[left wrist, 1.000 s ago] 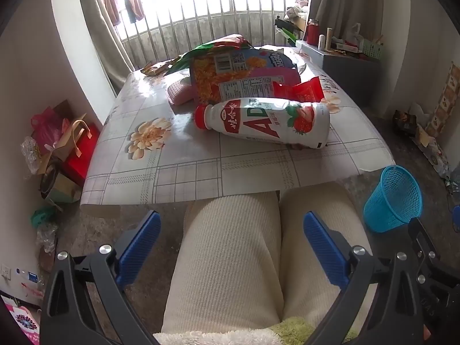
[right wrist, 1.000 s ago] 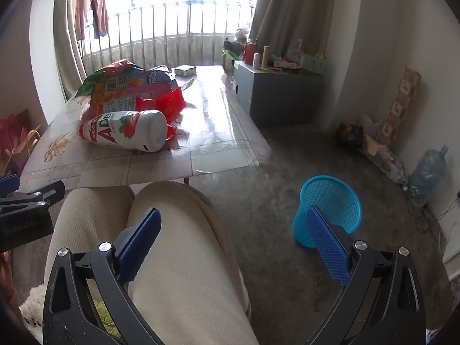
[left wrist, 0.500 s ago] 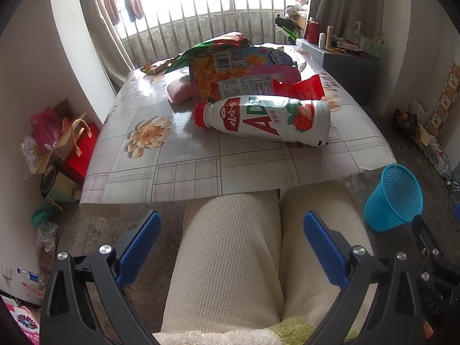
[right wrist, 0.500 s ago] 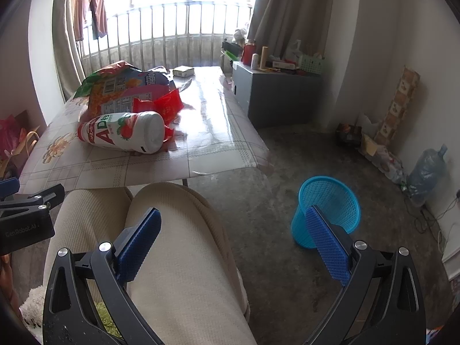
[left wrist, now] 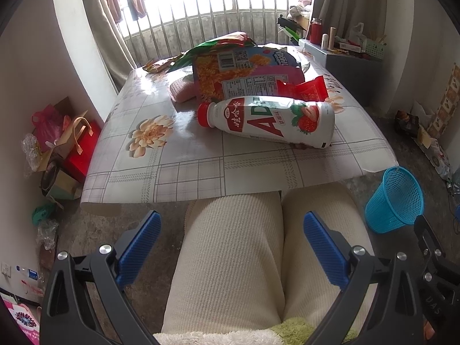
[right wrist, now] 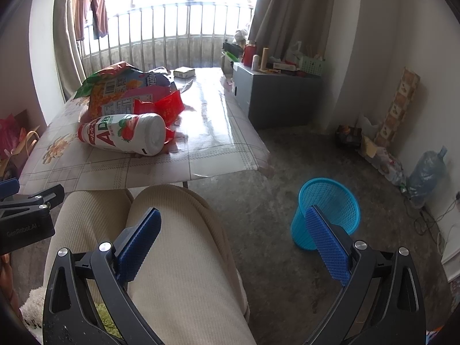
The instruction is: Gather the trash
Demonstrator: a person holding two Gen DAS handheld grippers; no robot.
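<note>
My left wrist view faces the table (left wrist: 201, 169) over my knees; the right angles floorward, sharing the bottle (right wrist: 126, 133) and basket (right wrist: 327, 212).

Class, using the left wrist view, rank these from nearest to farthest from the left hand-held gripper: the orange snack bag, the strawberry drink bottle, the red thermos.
1. Strawberry drink bottle, lying on the table's near half.
2. Orange snack bag, behind the bottle.
3. Red thermos, on the grey cabinet, far right.

The left hand-held gripper is open over the lap.

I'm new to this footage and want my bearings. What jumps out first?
A big white drink bottle with a red cap lies on its side near the front of the table, snack bags piled behind it. A blue mesh bin stands on the floor to the right. Both grippers hang open over the person's lap.
</note>
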